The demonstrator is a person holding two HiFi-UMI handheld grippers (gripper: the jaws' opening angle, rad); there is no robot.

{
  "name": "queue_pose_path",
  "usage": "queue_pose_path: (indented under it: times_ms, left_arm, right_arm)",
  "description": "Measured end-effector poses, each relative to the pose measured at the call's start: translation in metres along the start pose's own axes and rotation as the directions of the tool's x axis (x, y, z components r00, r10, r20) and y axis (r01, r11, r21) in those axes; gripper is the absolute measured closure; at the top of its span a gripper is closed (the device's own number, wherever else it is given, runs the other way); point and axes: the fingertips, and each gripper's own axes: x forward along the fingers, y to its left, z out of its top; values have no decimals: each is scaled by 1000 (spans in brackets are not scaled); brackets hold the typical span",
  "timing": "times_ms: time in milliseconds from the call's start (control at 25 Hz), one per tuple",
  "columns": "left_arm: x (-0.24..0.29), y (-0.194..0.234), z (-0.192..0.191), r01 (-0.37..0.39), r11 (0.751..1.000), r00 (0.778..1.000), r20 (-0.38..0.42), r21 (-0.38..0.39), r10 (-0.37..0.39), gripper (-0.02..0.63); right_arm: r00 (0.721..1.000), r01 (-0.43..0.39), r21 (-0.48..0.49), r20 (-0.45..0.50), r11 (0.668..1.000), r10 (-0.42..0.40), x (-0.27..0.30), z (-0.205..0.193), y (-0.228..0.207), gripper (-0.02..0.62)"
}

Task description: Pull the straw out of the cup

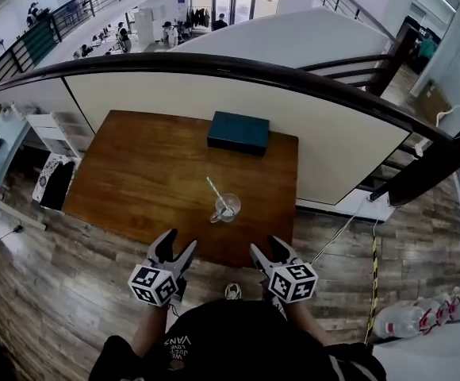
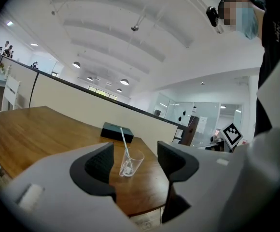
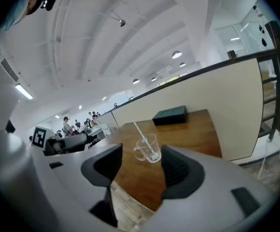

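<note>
A clear glass cup (image 1: 226, 208) with a handle stands on the wooden table (image 1: 151, 181), near its front edge. A pale straw (image 1: 215, 191) leans out of it toward the back left. Both grippers hang in front of the table, short of the cup. My left gripper (image 1: 174, 254) is open and empty; its own view frames the cup (image 2: 131, 162) and straw (image 2: 125, 140) between the jaws. My right gripper (image 1: 268, 252) is open and empty too, and its view shows the cup (image 3: 148, 148) and straw (image 3: 141, 134) ahead.
A dark teal box (image 1: 239, 132) lies at the table's back edge, against a low cream wall with a dark handrail (image 1: 238, 70). White shelving (image 1: 51, 133) stands left of the table. Wood-plank floor (image 1: 47, 292) surrounds it.
</note>
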Motion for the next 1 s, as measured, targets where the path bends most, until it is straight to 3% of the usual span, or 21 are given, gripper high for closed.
queue_pose_path:
  times_ms: [200, 440, 760, 1000]
  left_arm:
    - [20, 3, -1, -29, 999, 1000, 4, -26, 29, 337]
    - [46, 16, 0, 18, 999, 999, -30, -41, -19, 337]
    - [90, 38, 11, 191, 981, 974, -120, -36, -194, 337]
    - [119, 50, 13, 319, 948, 929, -193, -8, -314, 339]
  right_arm:
    - [999, -36, -4, -24, 999, 35, 15, 3, -8, 374]
    - [999, -19, 4, -32, 1000, 19, 31, 3, -8, 374]
    - [993, 116, 76, -11, 990, -116, 46, -1, 1, 376]
    - [977, 210, 117, 13, 971, -213, 54, -4, 12, 376]
